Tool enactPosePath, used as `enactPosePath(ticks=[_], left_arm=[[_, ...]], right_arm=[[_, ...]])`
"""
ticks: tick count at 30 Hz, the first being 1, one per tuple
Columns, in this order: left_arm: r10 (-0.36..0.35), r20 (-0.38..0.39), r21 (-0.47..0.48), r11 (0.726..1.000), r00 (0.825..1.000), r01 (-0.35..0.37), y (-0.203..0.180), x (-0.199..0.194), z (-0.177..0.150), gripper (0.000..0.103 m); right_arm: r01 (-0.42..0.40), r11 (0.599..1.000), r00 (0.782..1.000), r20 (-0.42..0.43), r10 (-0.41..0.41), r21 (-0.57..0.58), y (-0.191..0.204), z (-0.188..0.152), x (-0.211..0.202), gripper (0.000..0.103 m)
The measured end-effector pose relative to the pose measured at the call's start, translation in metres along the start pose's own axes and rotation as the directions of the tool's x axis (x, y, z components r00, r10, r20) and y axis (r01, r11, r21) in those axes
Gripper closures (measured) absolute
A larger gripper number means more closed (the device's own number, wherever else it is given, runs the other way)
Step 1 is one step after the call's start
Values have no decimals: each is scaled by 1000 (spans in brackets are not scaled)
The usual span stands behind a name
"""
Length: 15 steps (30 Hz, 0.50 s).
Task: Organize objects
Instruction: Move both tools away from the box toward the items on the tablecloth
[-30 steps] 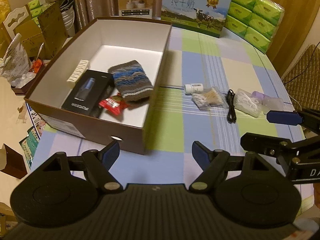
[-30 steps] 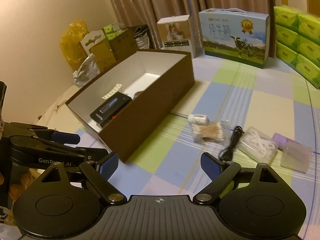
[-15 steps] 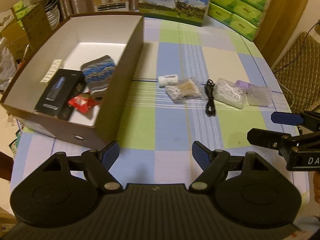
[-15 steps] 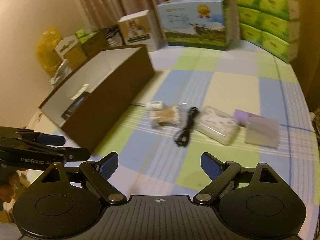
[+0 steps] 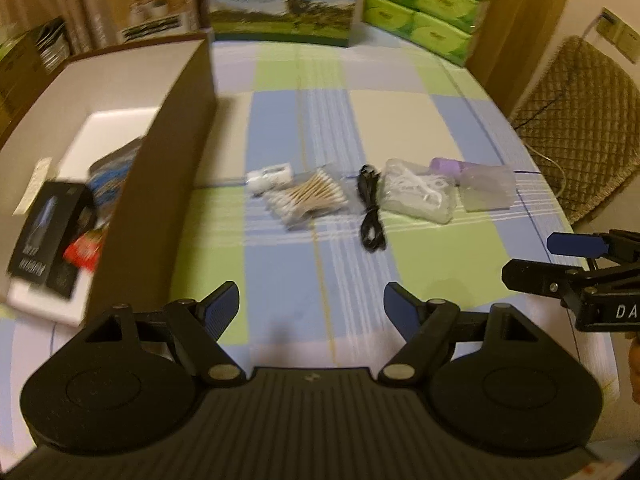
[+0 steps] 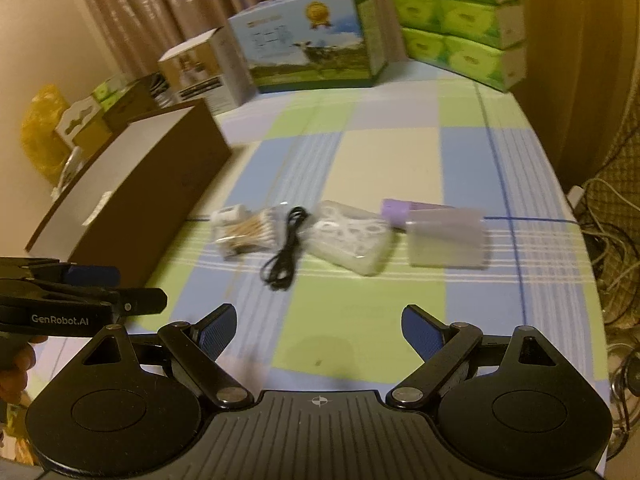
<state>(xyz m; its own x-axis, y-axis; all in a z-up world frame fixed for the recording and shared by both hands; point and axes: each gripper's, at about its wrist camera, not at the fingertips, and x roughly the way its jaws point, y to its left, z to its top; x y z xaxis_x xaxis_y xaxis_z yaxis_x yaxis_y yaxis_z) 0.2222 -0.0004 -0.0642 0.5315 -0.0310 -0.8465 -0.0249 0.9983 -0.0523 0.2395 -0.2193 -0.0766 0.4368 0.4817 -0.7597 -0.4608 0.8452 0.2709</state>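
A row of small items lies across the checked tablecloth: a small white bottle [image 5: 269, 176], a bag of cotton swabs [image 5: 308, 200], a coiled black cable [image 5: 370, 208], a clear bag of white floss picks [image 5: 416, 194], a purple tube [image 5: 446, 166] and a translucent plastic case [image 5: 486, 190]. The same cable [image 6: 286, 250] and case [image 6: 446, 240] show in the right wrist view. A brown open box [image 5: 172, 168] at left holds a black carton [image 5: 44, 248], a knit pouch and a red packet. My left gripper [image 5: 311, 304] and right gripper [image 6: 318, 326] both hang open and empty, short of the row.
A milk carton box [image 6: 312, 40], a smaller white box [image 6: 200, 72] and stacked green tissue packs [image 6: 460, 20] line the table's far edge. A woven chair [image 5: 580, 120] stands off the right side. Tangled cables [image 6: 612, 232] lie beyond the right table edge.
Both grippers have swung rightward and a little lower, from facing the brown box to facing the row of small items. The jaws stayed as wide as before.
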Motion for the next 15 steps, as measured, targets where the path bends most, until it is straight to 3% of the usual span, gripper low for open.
enactPosePath(ticks=[8, 14, 15], left_arm=[[6, 14, 98, 995, 1000, -7, -7, 35, 25, 29], [-22, -42, 139, 990, 999, 28, -8, 66, 43, 37], [-31, -52, 150, 988, 998, 39, -8, 73, 46, 42]], right_arm=[[60, 996, 998, 7, -60, 68, -31, 7, 8, 16], [89, 990, 996, -6, -89, 113, -47, 10, 18, 16], [91, 989, 996, -7, -91, 118, -49, 11, 19, 16]])
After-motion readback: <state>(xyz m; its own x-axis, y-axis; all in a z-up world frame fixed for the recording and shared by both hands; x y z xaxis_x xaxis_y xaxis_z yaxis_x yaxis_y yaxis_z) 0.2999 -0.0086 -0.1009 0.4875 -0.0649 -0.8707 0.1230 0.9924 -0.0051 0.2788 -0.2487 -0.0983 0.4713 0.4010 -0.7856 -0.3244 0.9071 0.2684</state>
